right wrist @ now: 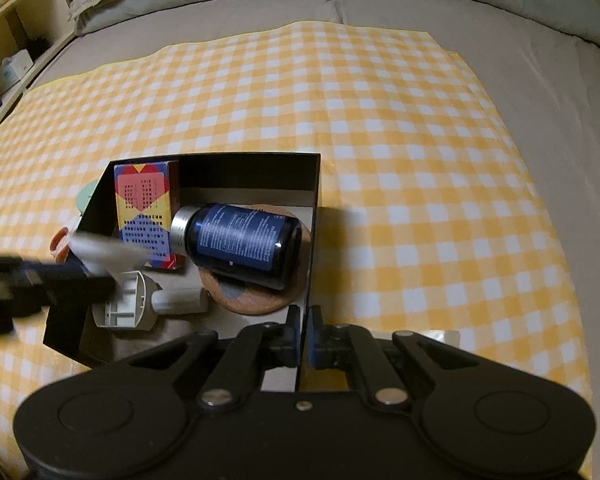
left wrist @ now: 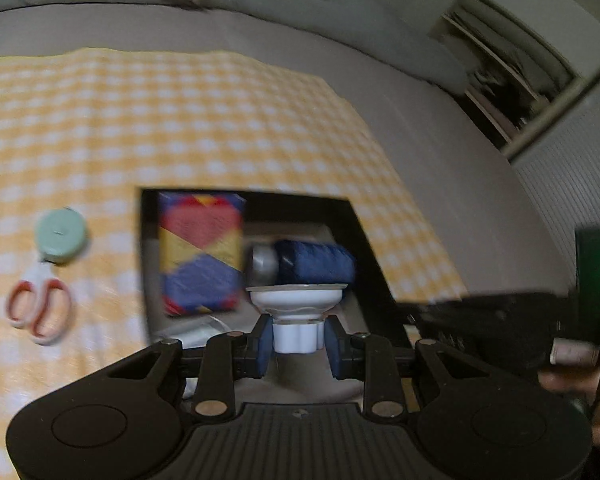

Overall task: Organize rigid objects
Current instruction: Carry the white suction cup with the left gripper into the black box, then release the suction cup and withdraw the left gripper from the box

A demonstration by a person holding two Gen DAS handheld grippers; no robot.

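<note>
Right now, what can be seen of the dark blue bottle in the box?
The dark blue bottle lies on its side inside the black box, resting on a round wooden coaster. It looks like glossy dark glass or plastic with a silver metal cap and a blue label of fine white print. Its cap points toward the colourful carton and sits very close to it. Neither hand-held gripper touches it.

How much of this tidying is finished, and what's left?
Partly done. The black box already holds a colourful carton, a blue bottle lying on a cork coaster, and a white plastic piece. In hand: the left tool grips a white funnel-shaped piece above the box, while the right tool pinches the box wall. Left outside on the checked cloth: scissors and a green tape measure.
</note>
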